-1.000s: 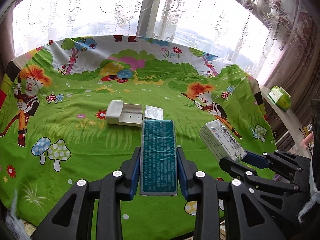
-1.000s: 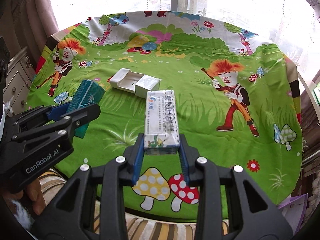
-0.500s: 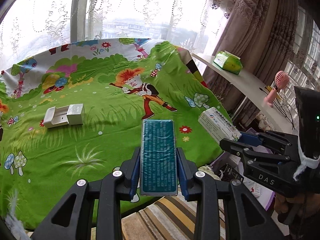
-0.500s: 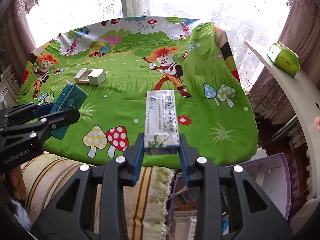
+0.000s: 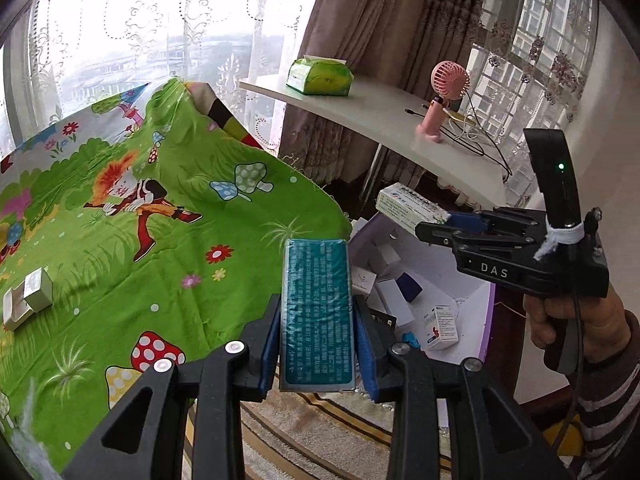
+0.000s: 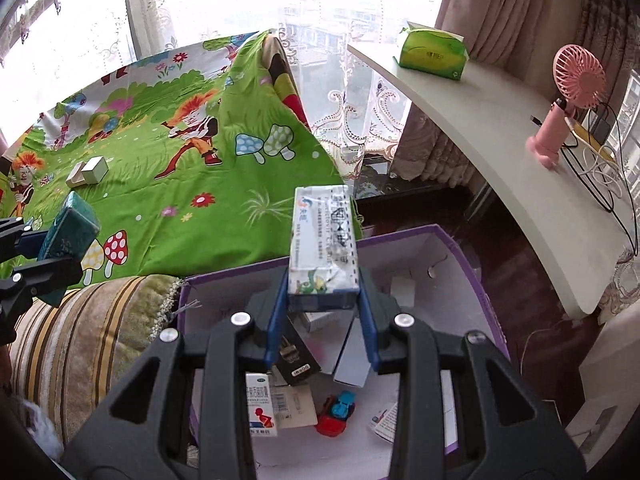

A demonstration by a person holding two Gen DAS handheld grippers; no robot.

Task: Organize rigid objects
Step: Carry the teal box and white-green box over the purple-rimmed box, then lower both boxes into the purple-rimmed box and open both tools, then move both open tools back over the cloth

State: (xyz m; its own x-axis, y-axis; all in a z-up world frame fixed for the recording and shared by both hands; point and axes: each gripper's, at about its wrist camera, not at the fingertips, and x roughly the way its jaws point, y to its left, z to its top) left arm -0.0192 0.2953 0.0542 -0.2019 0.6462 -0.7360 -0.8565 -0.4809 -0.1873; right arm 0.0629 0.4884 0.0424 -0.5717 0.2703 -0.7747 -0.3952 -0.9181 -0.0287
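Left wrist view: the largest thing is the green cartoon sheet [image 5: 132,248], spread over a raised surface with mushrooms and a red-haired figure printed on it. To its right a curved white shelf [image 5: 384,120] runs along the curtains, carrying a green tissue pack [image 5: 320,76] and a pink handheld fan [image 5: 442,96] with cables beside it. Below the shelf, beside the sheet's edge, sits a purple storage box [image 6: 460,252] with white inner walls. It holds several small cartons, a black flat pack, a white medicine carton with a red figure [image 6: 261,404] and a red and blue toy car [image 6: 338,412].

The left gripper [image 5: 318,350] is clenched on a teal box [image 5: 318,312], which stands lengthwise between the 2 blue pads, its printed face toward the camera. It hangs over the sheet's edge, near the purple box. The right gripper [image 6: 323,308] grasps a white medicine box [image 6: 323,248] the same way, end gripped between the pads, held directly above the open purple box without touching its contents. In the left wrist view the same white box sticks out from the right gripper over the box's far wall.

Far back on the sheet lies a small white open carton [image 5: 26,300], well apart from both grippers.
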